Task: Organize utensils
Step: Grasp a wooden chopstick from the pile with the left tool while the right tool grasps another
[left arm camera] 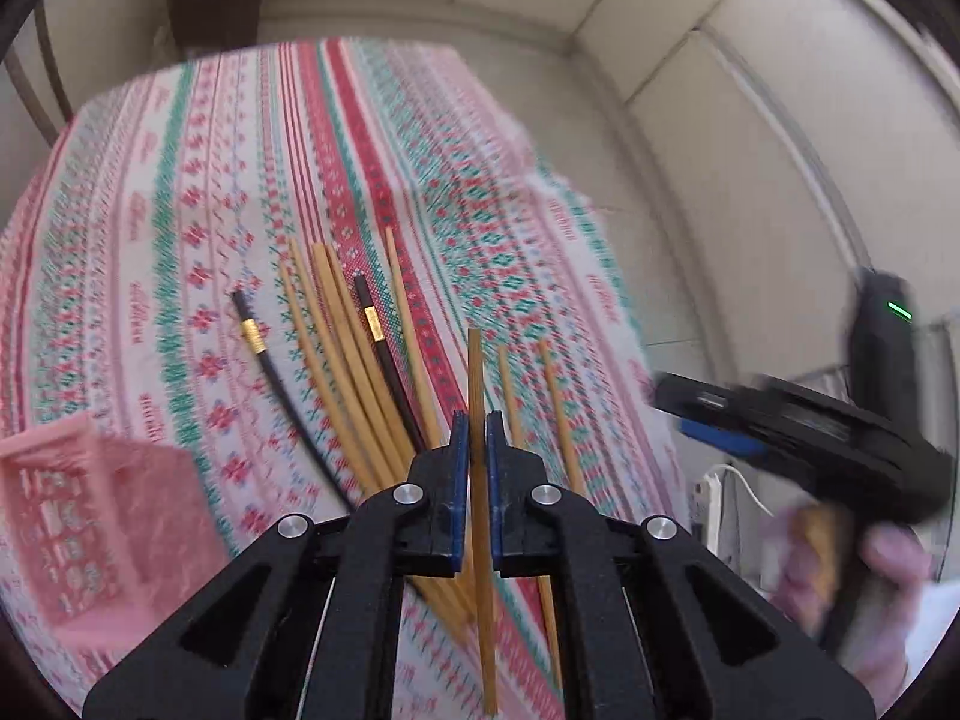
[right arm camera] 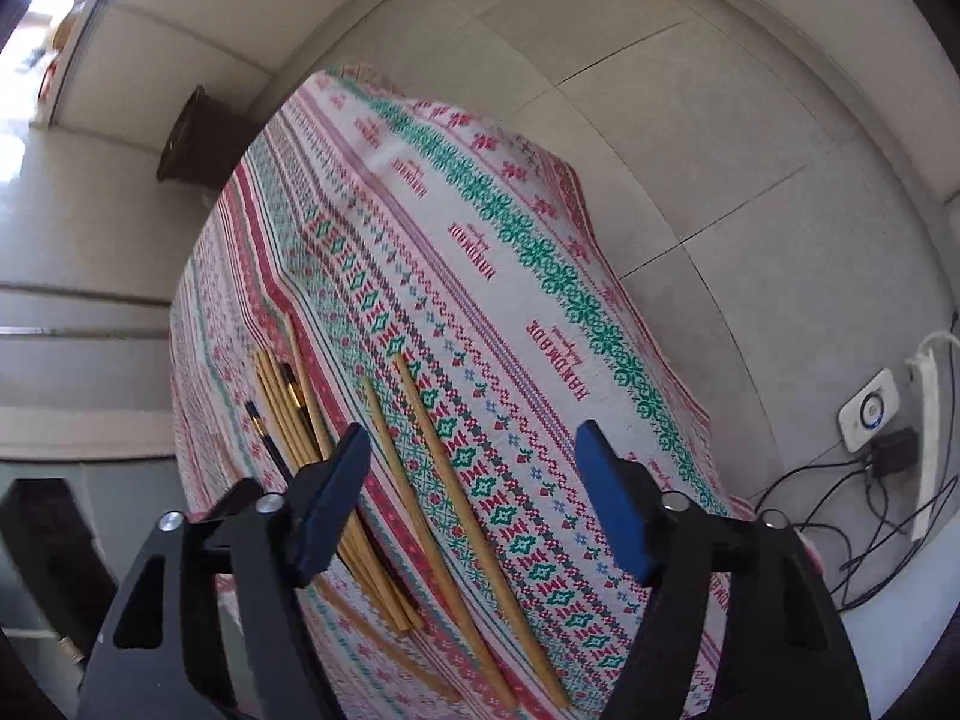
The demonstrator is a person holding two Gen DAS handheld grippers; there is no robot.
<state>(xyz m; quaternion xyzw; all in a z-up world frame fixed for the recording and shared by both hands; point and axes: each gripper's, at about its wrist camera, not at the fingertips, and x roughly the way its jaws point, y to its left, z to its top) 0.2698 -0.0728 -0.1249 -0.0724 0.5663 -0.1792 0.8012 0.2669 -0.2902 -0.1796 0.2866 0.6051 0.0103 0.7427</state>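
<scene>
Left tool [left arm camera: 478, 420] clamped on one wooden chopstick [left arm camera: 475, 372]; right tool [right arm camera: 474, 450] half open w/ nothing in it, above tabletop [right arm camera: 540, 276].

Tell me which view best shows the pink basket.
The left wrist view. There the pink basket sits at the lower left on the patterned tablecloth, its lattice wall visible though blurred. The right wrist view shows nothing of it, only the cloth and chopsticks.
</scene>
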